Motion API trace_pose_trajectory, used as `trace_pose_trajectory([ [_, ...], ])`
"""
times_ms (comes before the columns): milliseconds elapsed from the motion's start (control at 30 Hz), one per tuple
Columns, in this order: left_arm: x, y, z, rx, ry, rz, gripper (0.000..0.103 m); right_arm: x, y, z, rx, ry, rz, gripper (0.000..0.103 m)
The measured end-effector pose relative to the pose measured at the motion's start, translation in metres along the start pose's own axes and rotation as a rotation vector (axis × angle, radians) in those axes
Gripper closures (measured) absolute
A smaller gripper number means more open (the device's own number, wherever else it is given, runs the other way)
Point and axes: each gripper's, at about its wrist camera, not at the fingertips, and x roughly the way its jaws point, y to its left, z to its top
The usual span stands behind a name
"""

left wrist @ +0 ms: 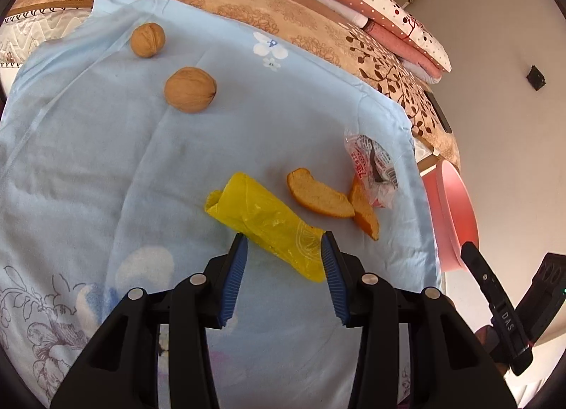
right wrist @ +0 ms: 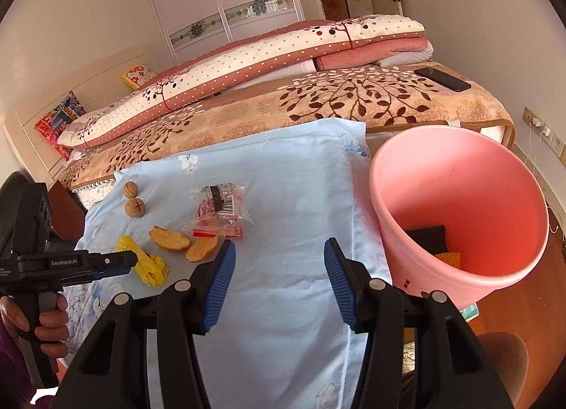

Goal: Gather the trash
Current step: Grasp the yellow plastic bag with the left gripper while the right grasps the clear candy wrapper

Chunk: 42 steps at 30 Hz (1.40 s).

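On the light blue cloth [left wrist: 141,161] lie a crumpled yellow plastic wrapper [left wrist: 261,218], two orange peel pieces [left wrist: 318,195], a clear red-printed snack wrapper [left wrist: 375,165] and two walnuts [left wrist: 190,89]. My left gripper [left wrist: 283,249] is open, its fingers on either side of the wrapper's near end. In the right wrist view the left gripper [right wrist: 120,262] reaches the yellow wrapper [right wrist: 150,265]. My right gripper [right wrist: 279,249] is open and empty above the cloth [right wrist: 283,179], left of the pink bucket [right wrist: 460,196]. The peels [right wrist: 169,238] and snack wrapper [right wrist: 219,203] lie ahead of it.
The pink bucket holds a dark item and an orange item at its bottom. It also shows at the cloth's right edge in the left wrist view [left wrist: 456,211]. Behind the cloth is a leaf-patterned blanket [right wrist: 318,101], folded quilts [right wrist: 247,55] and a black phone [right wrist: 442,79].
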Motion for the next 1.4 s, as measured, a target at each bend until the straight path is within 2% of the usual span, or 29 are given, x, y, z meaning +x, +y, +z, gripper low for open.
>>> trace_pose_trajectory([
  [167, 0.009, -0.005, 0.015, -0.063, 0.0, 0.004, 0.059, 0.002, -0.004, 0.0, 0.008, 0.003, 0.003, 0.052],
  [333, 0.018, -0.016, 0.015, -0.038, -0.017, 0.116, 0.059, 0.006, -0.005, 0.001, 0.005, 0.01, 0.014, 0.052],
  [400, 0.02, -0.018, 0.012, -0.026, -0.023, 0.133, 0.06, 0.008, -0.004, 0.002, 0.004, 0.017, 0.021, 0.052],
  [433, 0.019, -0.019, 0.011, -0.02, -0.029, 0.137, 0.063, 0.01, -0.004, 0.003, 0.003, 0.021, 0.025, 0.052],
  [500, 0.018, -0.021, 0.009, 0.001, -0.037, 0.147, 0.077, 0.014, -0.002, 0.005, 0.005, 0.028, 0.038, 0.052],
  [567, 0.015, -0.021, 0.008, 0.011, -0.046, 0.144, 0.084, 0.019, 0.0, 0.008, 0.008, 0.036, 0.057, 0.052],
  [633, 0.01, -0.02, 0.006, 0.023, -0.063, 0.143, 0.086, 0.026, 0.004, 0.012, 0.015, 0.049, 0.081, 0.052],
  [767, -0.002, -0.022, 0.004, 0.06, -0.112, 0.154, 0.087, 0.043, 0.015, 0.02, 0.031, 0.087, 0.139, 0.052],
  [933, -0.016, -0.02, 0.003, 0.086, -0.166, 0.133, 0.087, 0.066, 0.031, 0.036, 0.023, 0.11, 0.179, 0.052],
  [1200, -0.022, -0.017, 0.003, 0.09, -0.189, 0.099, 0.087, 0.116, 0.037, 0.052, 0.066, 0.218, 0.174, 0.052],
  [1267, -0.022, -0.015, 0.003, 0.089, -0.189, 0.095, 0.087, 0.125, 0.034, 0.052, 0.083, 0.247, 0.165, 0.056],
  [1400, -0.023, -0.014, 0.001, 0.098, -0.188, 0.09, 0.087, 0.133, 0.032, 0.048, 0.12, 0.297, 0.193, 0.084],
])
